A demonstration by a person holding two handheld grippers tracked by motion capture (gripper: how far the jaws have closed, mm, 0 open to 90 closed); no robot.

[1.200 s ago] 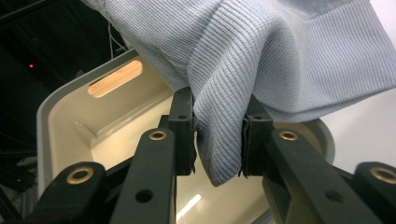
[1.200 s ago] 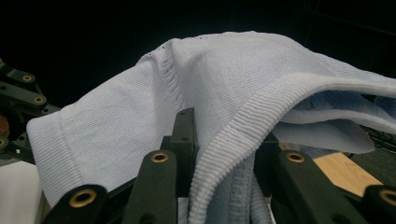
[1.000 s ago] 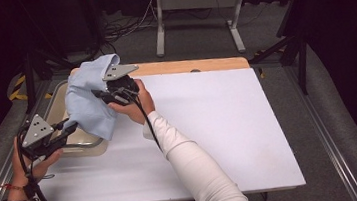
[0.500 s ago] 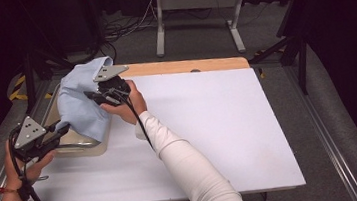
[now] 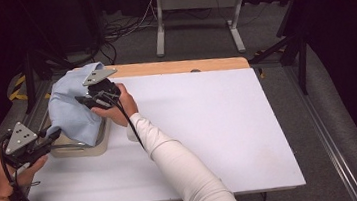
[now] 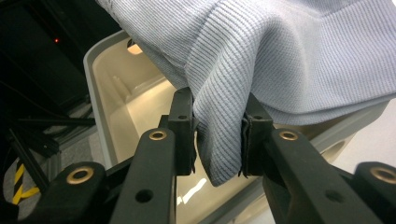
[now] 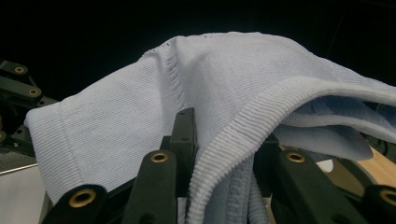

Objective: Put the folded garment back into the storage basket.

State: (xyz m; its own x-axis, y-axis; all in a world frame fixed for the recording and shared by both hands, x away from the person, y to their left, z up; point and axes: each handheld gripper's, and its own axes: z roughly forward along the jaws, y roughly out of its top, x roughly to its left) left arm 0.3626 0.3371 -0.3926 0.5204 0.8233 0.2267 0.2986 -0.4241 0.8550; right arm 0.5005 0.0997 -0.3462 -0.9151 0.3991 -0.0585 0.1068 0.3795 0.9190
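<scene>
Both tongs, left (image 5: 52, 137) and right (image 5: 82, 101), grip the cloth (image 5: 72, 111), now carried leftward and hanging over the tub (image 5: 78, 150), ready to drop in.

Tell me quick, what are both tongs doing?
Left tongs: shut on the cloth, over the tub.
Right tongs: shut on the cloth's ribbed edge.

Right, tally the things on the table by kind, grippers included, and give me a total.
Light blue knit garment: 1
Beige plastic tub: 1
Hand-held grippers: 2, the left gripper and the right gripper, each with its fingers clamped on the garment
Total: 4
</scene>
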